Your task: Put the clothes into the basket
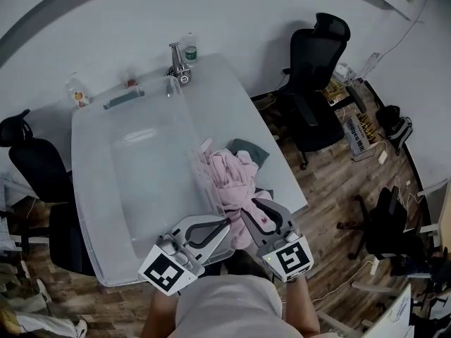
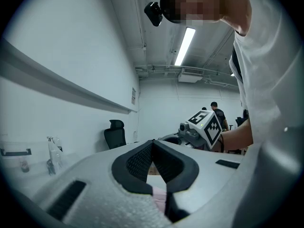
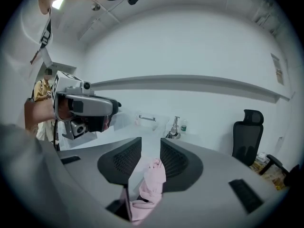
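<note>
The left gripper (image 1: 225, 223) tips are seen pressed together in the left gripper view. Pink fabric is glimpsed through the gap behind the tips, but no cloth is seen clamped between them. The right gripper (image 1: 250, 208) jaws are held slightly apart. A fold of the pink clothes (image 1: 232, 178) stands between them, lying against one jaw and clear of the other. In the head view both gripper bodies are partly covered by their marker cubes (image 1: 168, 271), and the hands are hidden beneath. The person's torso (image 1: 225, 308) is cut off at the bottom edge.

The pink clothes are bunched on the bench (image 1: 232, 90) by its right edge, toward the near right corner, against the right wall of the basket (image 1: 91, 210). Whether any part hangs over the rim cannot be made out. Single garments in the bunch cannot be told apart. A dark cloth (image 1: 250, 150) is half hidden behind the bunch, on its far side. The basket is clear plastic, so its walls are hard to trace; the left and middle of the bench are taken up by it.

Counted:
- two grippers
- one basket
- one pink bunch
- one dark cloth
- two bottles (image 1: 190, 48) (image 1: 79, 90) along the far edge
- one metal fitting (image 1: 180, 63) at the far edge
- three black chairs (image 1: 317, 69) (image 1: 32, 164) (image 1: 387, 227) on the floor around the bench, the left one partly hidden by the bench
</note>
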`<state>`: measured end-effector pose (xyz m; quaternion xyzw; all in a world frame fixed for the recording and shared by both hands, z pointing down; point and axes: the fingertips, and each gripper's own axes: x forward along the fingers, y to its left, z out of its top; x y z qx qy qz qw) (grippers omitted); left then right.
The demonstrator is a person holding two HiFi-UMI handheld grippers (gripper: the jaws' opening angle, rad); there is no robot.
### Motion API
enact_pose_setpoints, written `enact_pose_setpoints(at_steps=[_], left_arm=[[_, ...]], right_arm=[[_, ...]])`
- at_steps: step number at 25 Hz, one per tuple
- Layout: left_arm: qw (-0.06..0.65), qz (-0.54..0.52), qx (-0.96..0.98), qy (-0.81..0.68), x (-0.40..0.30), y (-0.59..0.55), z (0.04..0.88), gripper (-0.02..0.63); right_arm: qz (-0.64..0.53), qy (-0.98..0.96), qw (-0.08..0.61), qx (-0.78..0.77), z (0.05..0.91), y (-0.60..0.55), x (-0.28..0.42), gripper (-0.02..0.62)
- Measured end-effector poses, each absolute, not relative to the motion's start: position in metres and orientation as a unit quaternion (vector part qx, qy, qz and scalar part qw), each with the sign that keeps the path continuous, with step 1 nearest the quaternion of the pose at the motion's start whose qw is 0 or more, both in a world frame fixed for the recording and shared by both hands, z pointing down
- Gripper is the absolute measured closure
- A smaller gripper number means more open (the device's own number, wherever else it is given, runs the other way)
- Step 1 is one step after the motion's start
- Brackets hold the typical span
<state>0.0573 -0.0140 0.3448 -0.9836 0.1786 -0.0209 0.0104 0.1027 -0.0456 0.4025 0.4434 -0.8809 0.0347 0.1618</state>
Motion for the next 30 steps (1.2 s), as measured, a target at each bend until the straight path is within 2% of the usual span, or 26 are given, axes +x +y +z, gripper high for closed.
enact_pose_setpoints(at_steps=[9,20,26,30], left_arm=[[-0.002,-0.069,-0.977,0.203,0.076,-0.032,0.367,0.6],[-0.028,-0.105,-0.968,0.228,0.081,-0.054,0.387,0.6],[-0.033,-0.113,-0.966,0.23,0.083,-0.063,0.392,0.6],[-0.031,-0.123,-0.966,0.227,0.084,-0.067,0.396,0.6]], right_arm=[[0.048,-0.891,0.223,0.394,0.449,-0.073,0.111,0.377],[0.065,-0.889,0.294,0.345,0.513,-0.099,0.117,0.273],[0.082,-0.884,0.329,0.32,0.544,-0.107,0.114,0.158],[0.101,-0.88,0.343,0.312,0.565,-0.11,0.112,0.113]])
